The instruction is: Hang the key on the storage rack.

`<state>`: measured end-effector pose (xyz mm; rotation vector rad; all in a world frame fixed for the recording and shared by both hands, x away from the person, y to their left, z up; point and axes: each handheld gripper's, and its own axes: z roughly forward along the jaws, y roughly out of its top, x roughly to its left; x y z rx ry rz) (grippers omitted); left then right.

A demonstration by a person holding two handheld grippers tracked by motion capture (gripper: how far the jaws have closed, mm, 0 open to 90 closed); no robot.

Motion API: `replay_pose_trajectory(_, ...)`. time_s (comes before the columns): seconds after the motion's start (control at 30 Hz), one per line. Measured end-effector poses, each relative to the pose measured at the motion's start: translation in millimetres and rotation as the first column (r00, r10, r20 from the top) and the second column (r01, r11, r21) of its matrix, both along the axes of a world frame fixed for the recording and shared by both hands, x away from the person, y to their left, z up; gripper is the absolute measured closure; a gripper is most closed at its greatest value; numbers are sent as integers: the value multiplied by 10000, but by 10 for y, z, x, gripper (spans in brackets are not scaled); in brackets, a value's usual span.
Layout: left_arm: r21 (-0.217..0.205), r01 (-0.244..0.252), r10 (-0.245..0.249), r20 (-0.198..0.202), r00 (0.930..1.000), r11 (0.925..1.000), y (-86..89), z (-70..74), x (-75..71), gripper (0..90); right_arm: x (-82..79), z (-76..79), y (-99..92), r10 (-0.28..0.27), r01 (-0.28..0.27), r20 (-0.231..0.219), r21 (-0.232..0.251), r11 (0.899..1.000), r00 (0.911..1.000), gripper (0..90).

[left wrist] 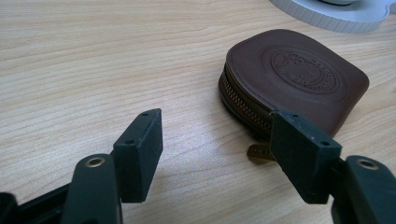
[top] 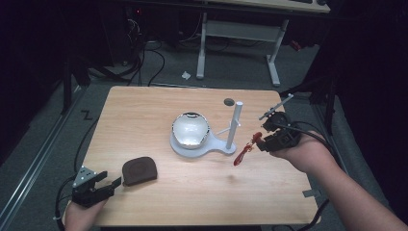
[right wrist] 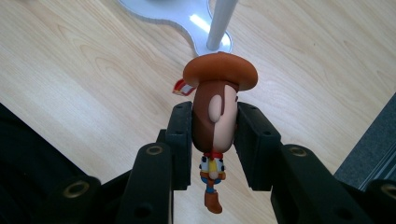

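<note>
Light wooden table [top: 159, 106] with rounded corners stands in a dark room, and most of its top is bare, mainly the far left part and the near middle. My left gripper [top: 108, 185] is low at the near left corner, close to the near edge, with its jaws spread wide and holding nothing. Just beyond its right jaw lies a brown leather pouch [left wrist: 299, 79], flat and rounded, with a zipper along its side and a round embossed stamp on top. Near the centre I see a white stand [top: 230, 147] with a flat base and a thin upright pole; a shiny dome-shaped object [top: 190, 129] sits on the base. My right gripper [right wrist: 214, 128] is above the table near the right edge, just beside the pole. Its jaws pinch the head of a small cowboy figure [right wrist: 215, 112] with smooth brown hat. The figure's long axis runs along the jaws: hat toward the stand, boots toward my hand.
</note>
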<state>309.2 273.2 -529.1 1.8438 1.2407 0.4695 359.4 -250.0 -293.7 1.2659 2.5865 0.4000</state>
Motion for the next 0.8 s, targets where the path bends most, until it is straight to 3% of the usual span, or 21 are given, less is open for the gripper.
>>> replay_pose_trajectory(0.33, -28, 38, -38, -13, 10000, 10000, -1, -5, 1, 351, 108, 190, 180, 251, -250, 238, -56, 9997, 9994, 684)
replay_pose_trajectory(0.8, -51, 58, -58, -26, 10000, 10000, 1, -8, 1, 350, 188, 376, 277, 304, -318, 750, 183, 9993, 9967, 685)
